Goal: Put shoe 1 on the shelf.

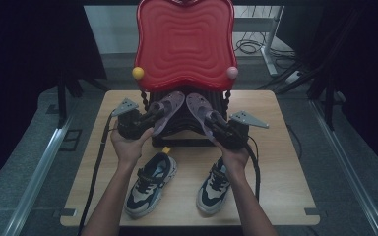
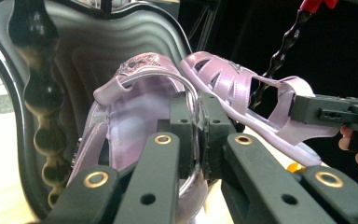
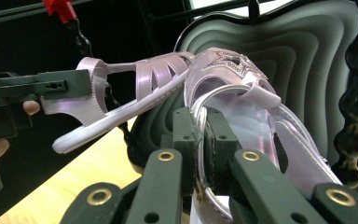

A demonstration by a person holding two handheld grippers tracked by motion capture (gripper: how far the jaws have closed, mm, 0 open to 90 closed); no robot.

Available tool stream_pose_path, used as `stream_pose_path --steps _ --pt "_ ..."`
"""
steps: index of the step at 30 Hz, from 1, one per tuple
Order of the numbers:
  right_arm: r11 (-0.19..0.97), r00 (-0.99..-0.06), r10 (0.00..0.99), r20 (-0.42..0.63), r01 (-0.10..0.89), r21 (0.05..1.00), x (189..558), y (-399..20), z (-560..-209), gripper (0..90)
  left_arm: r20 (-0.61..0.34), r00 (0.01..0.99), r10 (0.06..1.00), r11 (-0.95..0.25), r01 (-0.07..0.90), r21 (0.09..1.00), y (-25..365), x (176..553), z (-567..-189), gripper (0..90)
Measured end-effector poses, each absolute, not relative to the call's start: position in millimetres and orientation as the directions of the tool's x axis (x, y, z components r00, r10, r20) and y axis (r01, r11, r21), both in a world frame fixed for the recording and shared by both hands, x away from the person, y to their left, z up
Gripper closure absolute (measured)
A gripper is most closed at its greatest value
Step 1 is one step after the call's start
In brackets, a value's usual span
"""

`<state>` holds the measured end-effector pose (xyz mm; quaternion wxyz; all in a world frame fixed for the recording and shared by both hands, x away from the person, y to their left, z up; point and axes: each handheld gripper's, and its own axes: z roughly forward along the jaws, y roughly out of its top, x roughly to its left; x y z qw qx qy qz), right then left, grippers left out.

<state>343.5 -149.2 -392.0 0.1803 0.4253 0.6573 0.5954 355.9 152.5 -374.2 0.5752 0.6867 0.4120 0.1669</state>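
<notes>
Left gripper (image 2: 198,135): jaws clamped on the heel strap of the left sandal (image 2: 135,121), held raised before the rack (image 1: 187,132). Right gripper (image 3: 199,140): jaws likewise clamped on the strap of the right sandal (image 3: 242,112), toes of the pair near each other, possibly touching. Rack: black, under a red tray (image 1: 184,42), at the table's (image 1: 285,162) far side. Two sneakers (image 1: 150,184) lay on the table nearer the person, apart. Handling note: the straps looked thin, so both grips were best kept firm and both sandals set level and side by side on the rack shelf before release.
</notes>
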Motion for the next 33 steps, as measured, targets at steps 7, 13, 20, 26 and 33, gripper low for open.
stream_pose_path --steps 7,13,20,26,33 --pt "-0.083 -0.548 0.793 0.266 0.335 0.938 350.4 -146.2 -391.2 84.9 -0.236 0.599 0.765 -0.002 0.369 0.929 148.3 362.5 -371.7 85.9" --pt "-0.093 -0.53 0.808 0.258 0.318 0.943 354.5 -143.2 -389.4 84.9 -0.212 0.588 0.781 0.0 0.339 0.941 141.1 368.4 -369.1 85.9" --pt "-0.099 -0.511 0.821 0.256 0.314 0.944 360.4 -139.9 -391.2 84.9 -0.204 0.572 0.795 0.012 0.321 0.947 139.3 372.4 -370.8 85.9" --pt "-0.101 -0.493 0.834 0.248 0.306 0.947 364.9 -136.4 -394.6 84.9 -0.186 0.575 0.797 -0.006 0.316 0.949 133.1 376.5 -377.5 85.9" --pt "-0.095 -0.471 0.851 0.23 0.292 0.952 368.5 -131.4 -398.2 84.9 -0.174 0.564 0.807 -0.006 0.302 0.953 128.7 380.7 -382.7 85.9"
